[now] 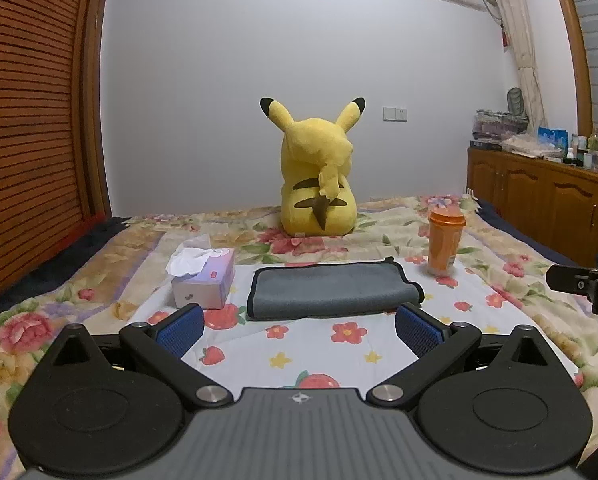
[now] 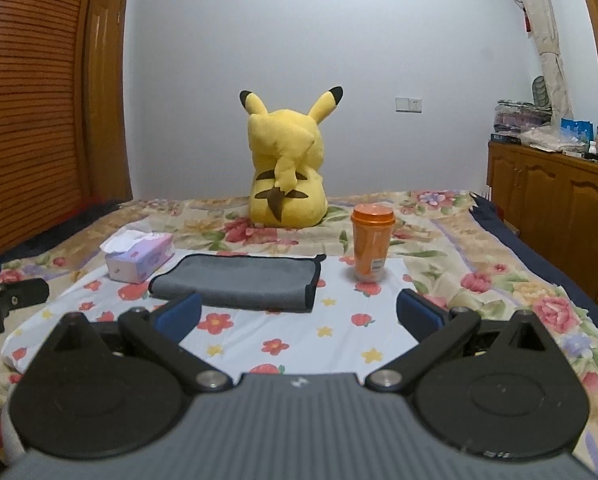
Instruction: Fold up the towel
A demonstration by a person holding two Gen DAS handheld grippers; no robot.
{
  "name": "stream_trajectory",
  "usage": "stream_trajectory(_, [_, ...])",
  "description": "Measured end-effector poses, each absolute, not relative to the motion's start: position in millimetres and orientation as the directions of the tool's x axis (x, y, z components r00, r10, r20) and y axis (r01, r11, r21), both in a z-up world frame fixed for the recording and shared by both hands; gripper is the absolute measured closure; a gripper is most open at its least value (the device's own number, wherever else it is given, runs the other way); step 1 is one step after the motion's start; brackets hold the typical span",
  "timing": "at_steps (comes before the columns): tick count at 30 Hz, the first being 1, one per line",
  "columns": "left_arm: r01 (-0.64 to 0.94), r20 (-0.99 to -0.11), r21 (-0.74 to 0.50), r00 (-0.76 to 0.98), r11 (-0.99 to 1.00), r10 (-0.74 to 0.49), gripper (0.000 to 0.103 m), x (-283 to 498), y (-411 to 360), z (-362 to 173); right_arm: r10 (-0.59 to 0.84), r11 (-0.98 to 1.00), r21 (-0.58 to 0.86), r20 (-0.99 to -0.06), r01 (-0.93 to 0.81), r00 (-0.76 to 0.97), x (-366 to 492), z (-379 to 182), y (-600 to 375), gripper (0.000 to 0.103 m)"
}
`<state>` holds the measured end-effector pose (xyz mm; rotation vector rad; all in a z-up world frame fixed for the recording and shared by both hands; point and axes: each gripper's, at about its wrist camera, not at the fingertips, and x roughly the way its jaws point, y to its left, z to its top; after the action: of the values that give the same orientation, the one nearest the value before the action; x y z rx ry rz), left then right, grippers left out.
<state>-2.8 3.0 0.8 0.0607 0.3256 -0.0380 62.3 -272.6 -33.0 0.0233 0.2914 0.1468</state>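
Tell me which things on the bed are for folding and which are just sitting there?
For the job:
- grey towel, already folded over
- left tongs, open
- right tongs, open

Just lying about:
- tissue box
- orange cup
- yellow plush toy
- flowered bedspread underneath

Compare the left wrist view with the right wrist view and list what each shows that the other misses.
Only the left wrist view shows the right gripper, poking in at its right edge. Only the right wrist view shows the left gripper, at its left edge, and the wooden door. Both show the gray towel, already folded on the bedspread, with the tissue box left of it, the orange cup right of it and the Pikachu plush behind. Both pairs of fingers are spread, holding nothing.
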Motion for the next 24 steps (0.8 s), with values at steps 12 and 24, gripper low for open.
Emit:
stream_trajectory(12, [0.047,-0.318,0.054,0.948,0.997,-0.028,0.0,-2.6,3.2,1.2,0.141,0.99,0.051,-0.28,-0.132,0.95,62.5,-33.2,-273.1,0.0])
stream_trajectory(24, [0.046,-0.315,0.056,0.949,0.997,-0.026,0.0,-2.3,5.2,0.2,0.141,0.99,0.05,-0.28,-0.132,0.95,62.7,-33.2,-272.8,0.0])
